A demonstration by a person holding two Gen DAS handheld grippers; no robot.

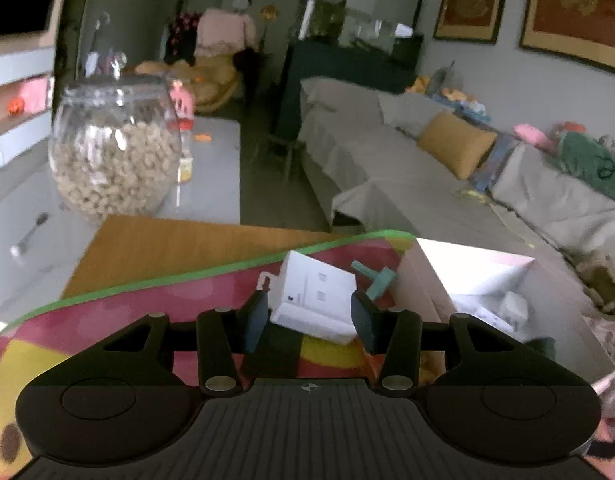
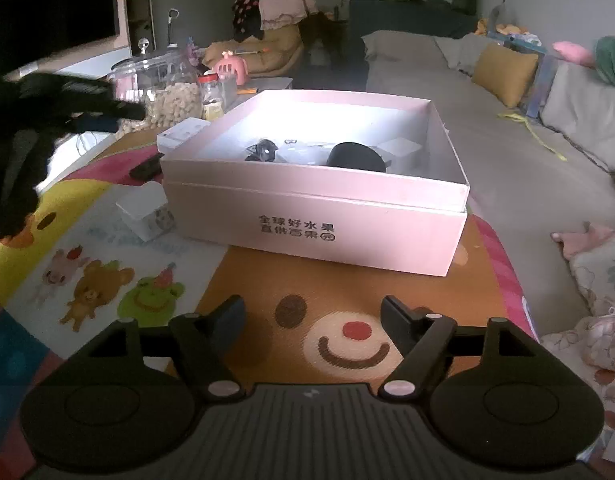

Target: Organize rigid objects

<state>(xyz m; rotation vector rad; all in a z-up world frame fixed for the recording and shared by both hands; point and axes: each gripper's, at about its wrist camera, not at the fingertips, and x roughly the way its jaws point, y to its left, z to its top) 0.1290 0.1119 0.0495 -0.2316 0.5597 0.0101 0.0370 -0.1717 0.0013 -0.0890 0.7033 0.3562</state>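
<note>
We start with the largest thing, the pale pink cardboard box (image 2: pixel 315 200) with black printed characters on its front wall, standing open on the bright cartoon-printed play mat (image 2: pixel 119 280); it already holds several items, among them a black rounded object (image 2: pixel 355 156). Just beside its left wall, on the mat, lies the small white rectangular carton (image 1: pixel 313 298), seen in the right view as well (image 2: pixel 181 134). We judge it light, stiff and smooth-sided, so a grip across its two long flat faces should serve, with modest force to avoid denting the card. A small teal plastic piece (image 1: pixel 377 280) lies just beyond it.

The left gripper (image 1: pixel 312 314) is low over the mat, pointing forward, its tongs apart on either side of the carton; whether the pads touch it we cannot tell. The right gripper (image 2: pixel 311 316) hovers in front of the box, level, tongs wide apart and empty.
</note>
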